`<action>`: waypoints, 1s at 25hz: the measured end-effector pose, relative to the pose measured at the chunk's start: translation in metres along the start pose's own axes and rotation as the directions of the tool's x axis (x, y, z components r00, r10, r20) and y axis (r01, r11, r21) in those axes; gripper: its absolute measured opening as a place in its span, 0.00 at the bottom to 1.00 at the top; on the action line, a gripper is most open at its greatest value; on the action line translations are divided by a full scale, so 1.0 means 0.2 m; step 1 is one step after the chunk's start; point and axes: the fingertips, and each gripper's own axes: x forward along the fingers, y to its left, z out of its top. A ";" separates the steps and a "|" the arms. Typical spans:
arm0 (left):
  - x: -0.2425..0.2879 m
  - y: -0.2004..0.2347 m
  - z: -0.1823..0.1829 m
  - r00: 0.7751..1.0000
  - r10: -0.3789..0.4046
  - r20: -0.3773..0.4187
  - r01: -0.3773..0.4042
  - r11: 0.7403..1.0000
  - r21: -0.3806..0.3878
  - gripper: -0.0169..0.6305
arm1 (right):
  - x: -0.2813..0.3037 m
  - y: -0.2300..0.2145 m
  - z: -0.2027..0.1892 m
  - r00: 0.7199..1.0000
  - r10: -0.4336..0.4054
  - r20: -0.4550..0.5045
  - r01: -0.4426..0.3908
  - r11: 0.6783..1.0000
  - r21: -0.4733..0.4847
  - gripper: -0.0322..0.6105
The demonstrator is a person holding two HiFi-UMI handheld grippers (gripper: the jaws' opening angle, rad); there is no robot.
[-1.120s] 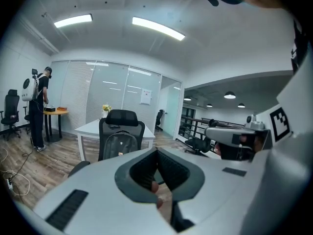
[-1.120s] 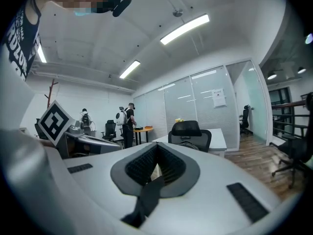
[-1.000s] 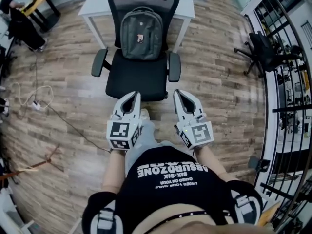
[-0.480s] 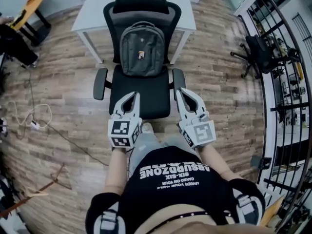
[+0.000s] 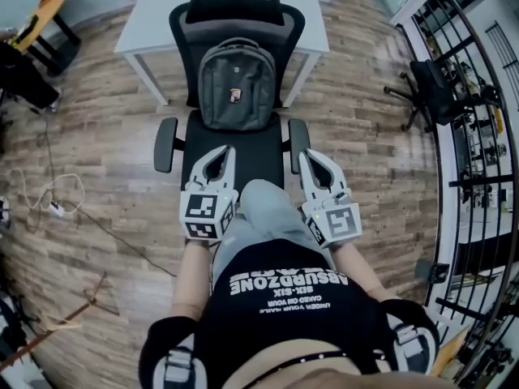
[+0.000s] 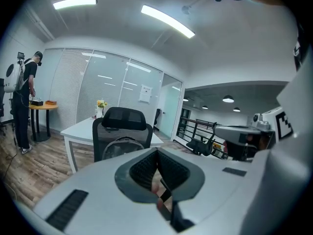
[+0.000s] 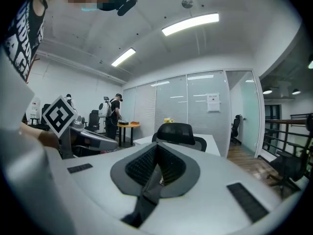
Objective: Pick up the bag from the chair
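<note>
A grey backpack stands upright on the seat of a black office chair, leaning on its backrest. My left gripper hovers over the seat's front left, short of the bag, jaws shut and empty. My right gripper is level with it by the right armrest, also shut on nothing. In the left gripper view the chair and the top of the backpack show beyond the closed left gripper. The right gripper view shows only the chair's headrest past the closed right gripper.
A white table stands right behind the chair. A second black office chair sits at the right by a black railing. Cables lie on the wood floor at the left. A person stands at a far round table.
I have stepped closer to the chair. Both grippers moved forward from in front of the seat to over its front edge, and a knee has come forward between them.
</note>
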 end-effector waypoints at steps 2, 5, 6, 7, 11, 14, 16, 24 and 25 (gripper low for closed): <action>0.03 0.00 0.01 1.000 -0.009 -0.005 0.009 1.000 0.014 0.05 | 0.04 -0.03 -0.03 1.000 -0.002 -0.009 0.002 1.000 0.006 0.08; 0.07 0.04 0.03 1.000 -0.003 -0.009 0.004 0.999 0.035 0.05 | 0.13 -0.08 -0.04 1.000 -0.012 -0.004 0.012 1.000 0.012 0.08; 0.08 0.05 0.04 1.000 0.002 -0.008 -0.001 0.999 0.039 0.05 | 0.15 -0.10 -0.04 1.000 -0.017 0.001 0.017 1.000 0.018 0.08; 0.09 0.06 0.06 1.000 0.007 -0.005 -0.007 0.999 0.041 0.05 | 0.17 -0.13 -0.03 1.000 -0.020 0.007 0.020 1.000 0.023 0.08; 0.17 0.11 0.08 1.000 0.026 -0.003 -0.026 0.998 0.066 0.05 | 0.28 -0.18 -0.05 1.000 0.013 0.027 -0.014 0.999 0.040 0.08; 0.24 0.15 0.08 0.999 0.031 -0.011 -0.030 0.996 0.084 0.05 | 0.36 -0.18 -0.11 0.999 0.037 0.016 -0.038 0.998 0.052 0.08; 0.28 0.19 0.07 0.999 0.036 -0.023 -0.034 0.996 0.085 0.05 | 0.41 -0.18 -0.16 0.999 0.044 0.001 -0.044 0.997 0.068 0.08; 0.50 0.29 0.06 0.997 0.035 -0.075 -0.028 0.995 0.094 0.05 | 0.67 -0.27 -0.22 0.998 0.064 -0.025 -0.062 0.993 0.098 0.08; 0.52 0.30 0.07 0.996 0.035 -0.078 -0.028 0.995 0.094 0.05 | 0.69 -0.28 -0.22 0.998 0.064 -0.029 -0.061 0.993 0.096 0.08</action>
